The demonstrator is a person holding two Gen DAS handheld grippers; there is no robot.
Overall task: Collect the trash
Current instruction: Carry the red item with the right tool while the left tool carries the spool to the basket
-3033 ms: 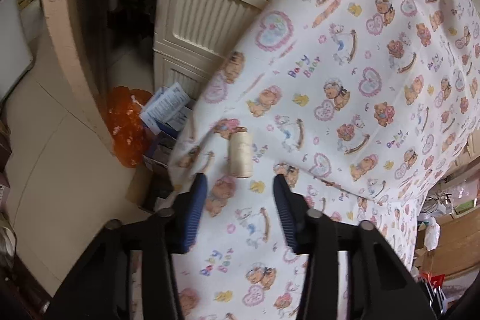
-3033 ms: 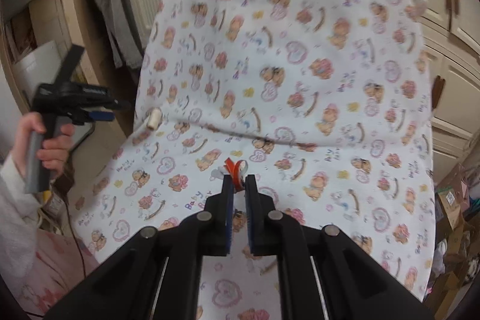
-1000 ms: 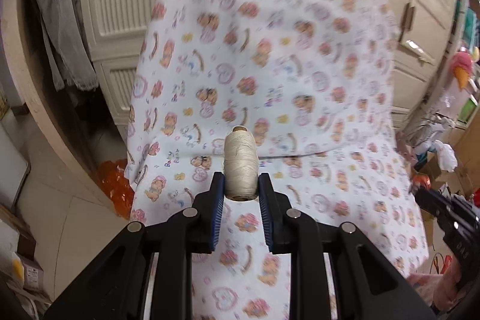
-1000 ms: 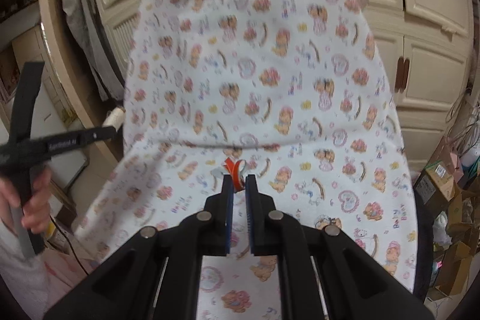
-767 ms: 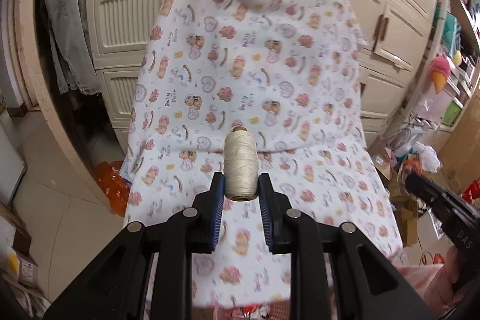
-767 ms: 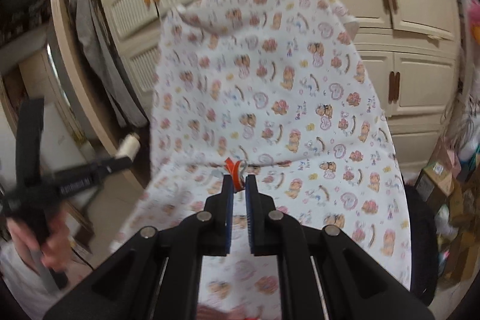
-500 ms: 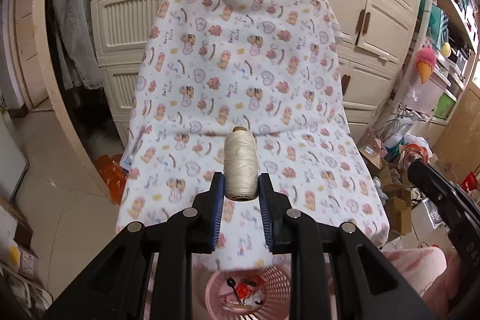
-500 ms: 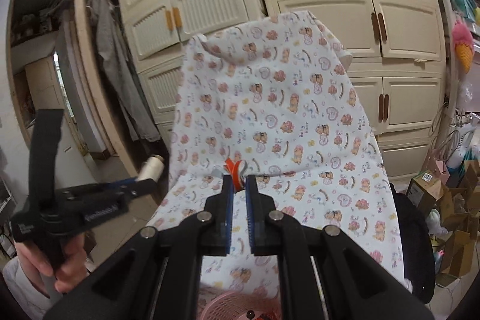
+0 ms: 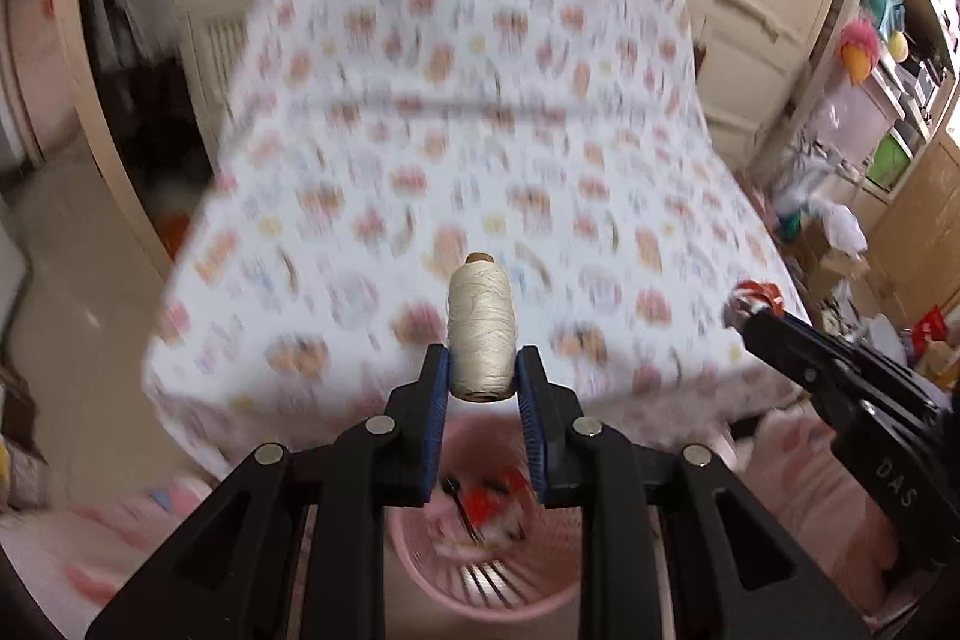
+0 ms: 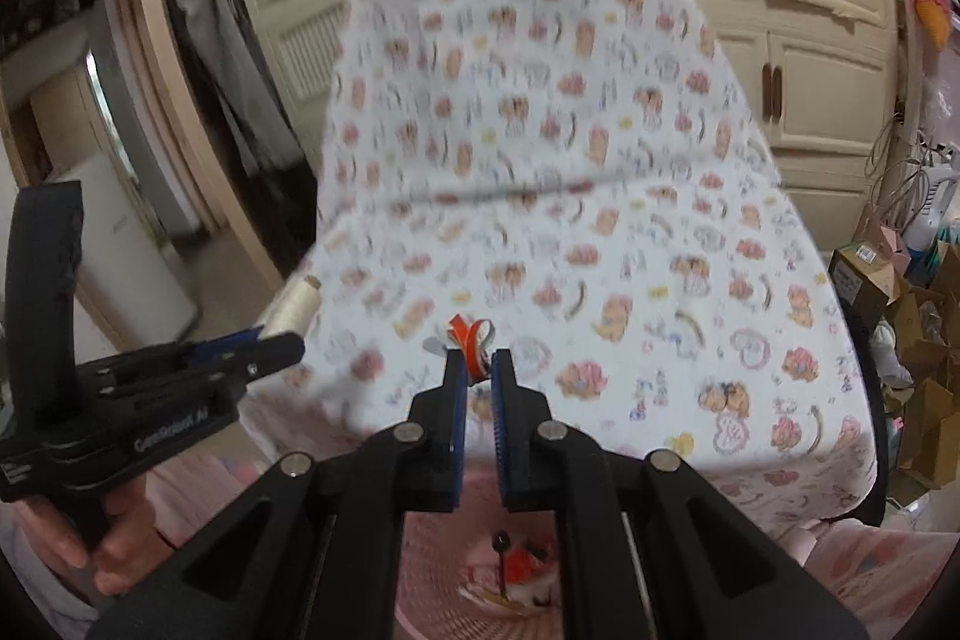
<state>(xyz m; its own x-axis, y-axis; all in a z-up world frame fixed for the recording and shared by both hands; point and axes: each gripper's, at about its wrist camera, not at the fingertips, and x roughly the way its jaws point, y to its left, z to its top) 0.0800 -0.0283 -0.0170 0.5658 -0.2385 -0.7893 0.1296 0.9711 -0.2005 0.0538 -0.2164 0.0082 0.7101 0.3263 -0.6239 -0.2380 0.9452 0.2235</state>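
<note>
Pink basket [image 9: 480,574] half hidden, contents blurred

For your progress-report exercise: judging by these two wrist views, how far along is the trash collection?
Done: some litter already lies in the pink basket, and the patterned cloth shows no loose items, though it is blurred. In hand: the left gripper is shut on a cream thread spool, and the right gripper pinches a red-and-white scrap, both near the basket. Left: dropping both in.
</note>
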